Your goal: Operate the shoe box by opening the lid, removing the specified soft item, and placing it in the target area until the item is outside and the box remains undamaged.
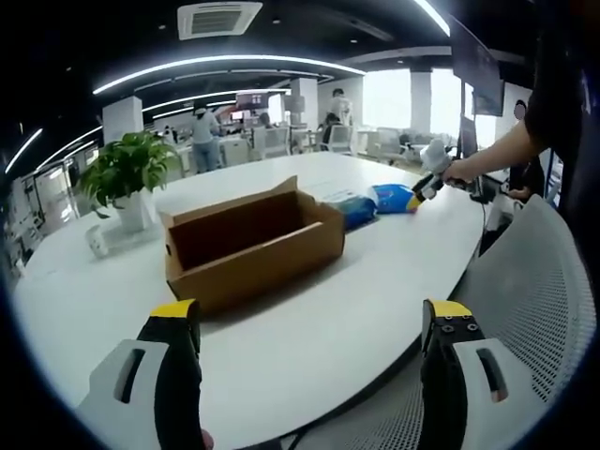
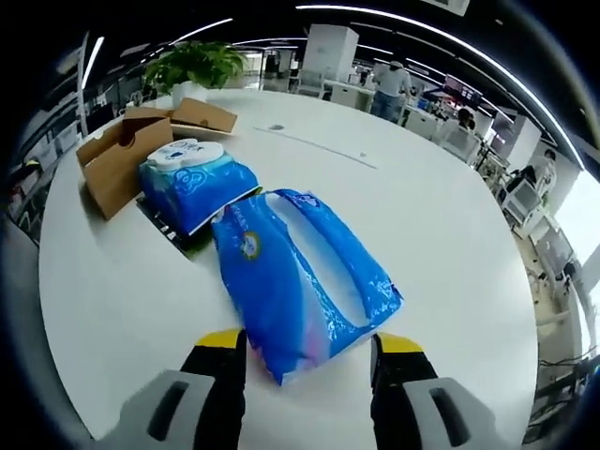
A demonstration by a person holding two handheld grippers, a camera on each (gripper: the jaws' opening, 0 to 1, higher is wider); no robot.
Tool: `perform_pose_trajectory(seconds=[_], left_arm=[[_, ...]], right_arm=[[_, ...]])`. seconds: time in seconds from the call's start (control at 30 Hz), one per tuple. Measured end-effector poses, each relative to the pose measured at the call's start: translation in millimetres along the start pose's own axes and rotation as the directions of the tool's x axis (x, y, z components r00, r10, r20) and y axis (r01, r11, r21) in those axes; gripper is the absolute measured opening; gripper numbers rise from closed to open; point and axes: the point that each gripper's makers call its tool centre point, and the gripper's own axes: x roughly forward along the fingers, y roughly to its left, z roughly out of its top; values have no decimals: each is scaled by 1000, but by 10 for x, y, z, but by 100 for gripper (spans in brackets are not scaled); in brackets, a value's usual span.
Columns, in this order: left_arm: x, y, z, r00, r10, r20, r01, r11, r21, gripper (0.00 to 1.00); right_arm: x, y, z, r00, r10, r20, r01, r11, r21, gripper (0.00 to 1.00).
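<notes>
Right gripper view, near field: my right gripper (image 2: 309,361) has its jaws apart, and the near end of one blue soft pack (image 2: 295,281) lies between them on the white table (image 2: 450,234). I cannot tell whether the pads touch it. Just beyond, touching the pack's far end, sits a second blue pack with a round white lid (image 2: 192,183). Past that, one brown cardboard shoe box (image 2: 127,155), flaps open.

Left gripper view: my left gripper (image 1: 309,328) hangs over the near table edge, jaws wide apart, gripping nothing. The box interior shows dark; I see no contents. Both packs lie outside, right of the box.

Count: one box, two blue packs, one potted plant (image 1: 127,173) behind.
</notes>
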Motion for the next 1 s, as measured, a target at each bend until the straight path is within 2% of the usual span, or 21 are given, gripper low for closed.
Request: perform_pose_trajectory(seconds=[0.37, 0.7, 1.0], left_arm=[[8, 15, -23, 1000, 7, -13, -7, 1000, 2, 97], [27, 16, -27, 1000, 11, -19, -11, 1000, -1, 97], [33, 31, -32, 1000, 20, -23, -20, 1000, -4, 96]], right_arm=[[41, -96, -33, 999, 25, -30, -26, 999, -44, 48], [60, -318, -48, 999, 2, -53, -5, 999, -47, 44], [100, -391, 7, 998, -8, -62, 4, 998, -68, 42]])
